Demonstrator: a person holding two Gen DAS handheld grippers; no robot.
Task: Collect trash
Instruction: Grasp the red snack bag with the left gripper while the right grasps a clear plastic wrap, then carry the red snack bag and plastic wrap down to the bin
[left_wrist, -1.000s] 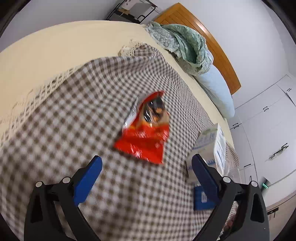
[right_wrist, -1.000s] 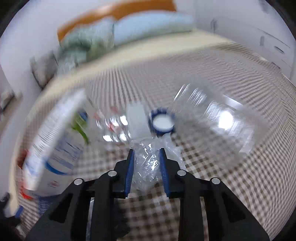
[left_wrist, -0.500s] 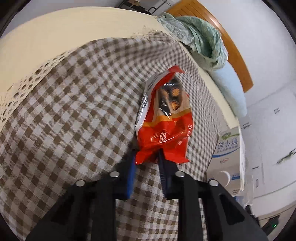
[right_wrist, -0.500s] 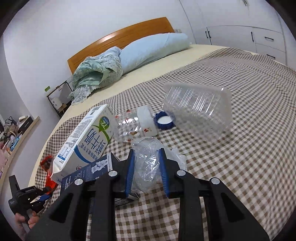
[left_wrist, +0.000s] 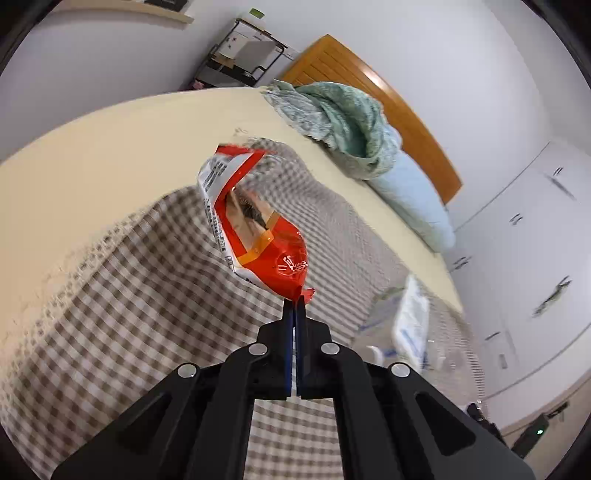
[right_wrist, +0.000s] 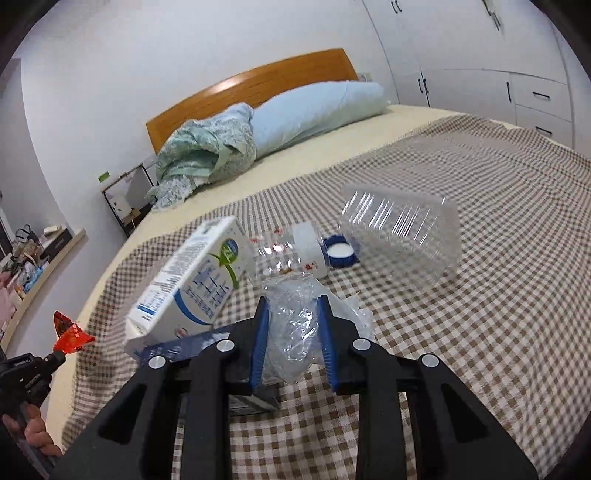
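A: Left gripper (left_wrist: 294, 303) pinched tight on the glossy red snack bag (left_wrist: 258, 229), lifted clear of the checked blanket (left_wrist: 129, 295).

B: Right gripper (right_wrist: 291, 325) clamps crinkly clear plastic (right_wrist: 291, 317) beside the milk carton (right_wrist: 192, 288) on the bed.

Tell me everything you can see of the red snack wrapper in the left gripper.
The red snack wrapper is a glossy, crinkled plastic bag with white print, an orange band and a window showing dark contents. The left gripper is shut on its bottom corner, holding it lifted above the brown checked cloth, touching nothing else. Its top end looks blurred.
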